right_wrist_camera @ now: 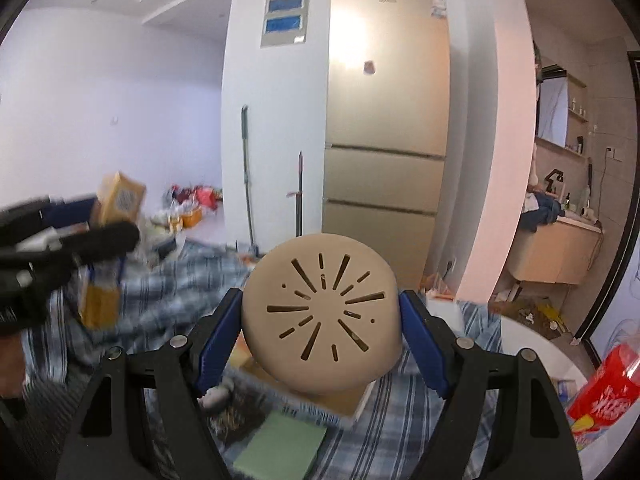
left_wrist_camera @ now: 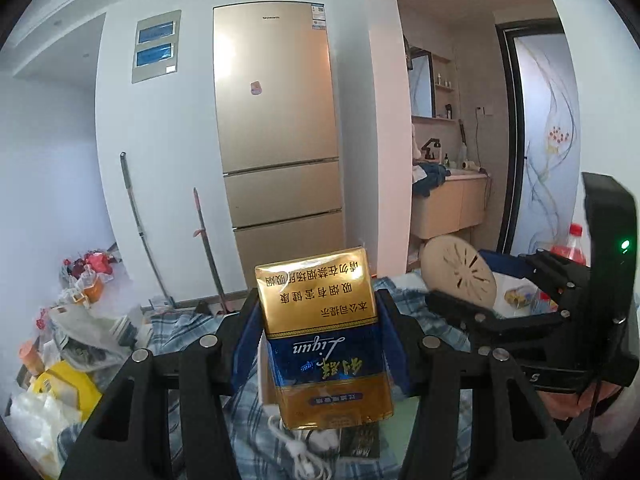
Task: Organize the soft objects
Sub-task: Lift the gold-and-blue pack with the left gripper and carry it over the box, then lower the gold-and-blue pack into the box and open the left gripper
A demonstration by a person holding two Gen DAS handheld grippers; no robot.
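My left gripper [left_wrist_camera: 318, 332] is shut on a gold and blue cigarette pack [left_wrist_camera: 320, 336], held upright and upside down between its blue pads, raised above a blue plaid cloth [left_wrist_camera: 192, 328]. Off to its right the right gripper [left_wrist_camera: 520, 312] shows with the beige round slotted lid [left_wrist_camera: 460, 276]. In the right wrist view my right gripper [right_wrist_camera: 320, 320] is shut on that beige domed lid [right_wrist_camera: 322, 316], its slotted face toward the camera. The left gripper [right_wrist_camera: 60, 256] with the pack [right_wrist_camera: 100, 296] appears blurred at the left edge.
A gold fridge [left_wrist_camera: 280, 140] stands ahead against a white wall, with two mop handles [left_wrist_camera: 140, 224] leaning beside it. Bags and clutter [left_wrist_camera: 68, 320] pile up on the left. Below lie a green pad [right_wrist_camera: 280, 448], a white cable [left_wrist_camera: 296, 444], a red package [right_wrist_camera: 604, 392] and a red-capped bottle [left_wrist_camera: 572, 244].
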